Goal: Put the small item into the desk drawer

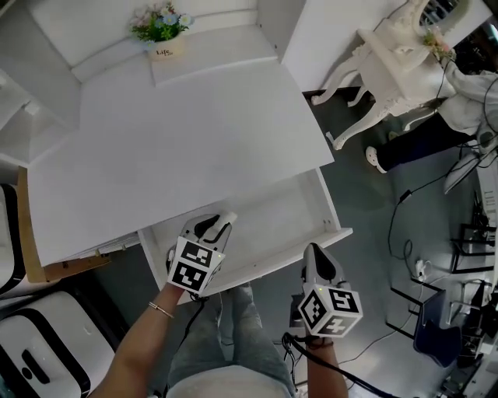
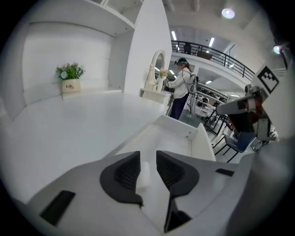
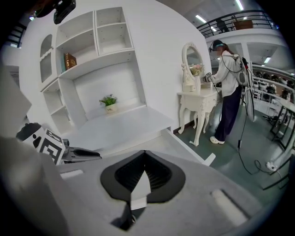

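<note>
**Bright, flat indoor light; heavy fisheye on both gripper views**

Head view: strong, even overhead light. White tabletop point(image 1: 194, 132) is nearly blown out w/ almost no texture. Only a soft, faint shadow falls from its front edge into the drawer point(image 1: 272, 225). Dark floor point(image 1: 405, 256) at right gives hard contrast. Focus is sharp throughout.

Gripper views: black vignette at the corners, and straight lines bow near the edges. Left gripper view: ceiling lamp point(image 2: 227, 13) flares into a glare spot, and the near gripper body is soft. Right gripper view: ceiling strip lights point(image 3: 201, 19) are bright, bkgd fairly crisp, and a blurred grey mass fills the left edge.
</note>
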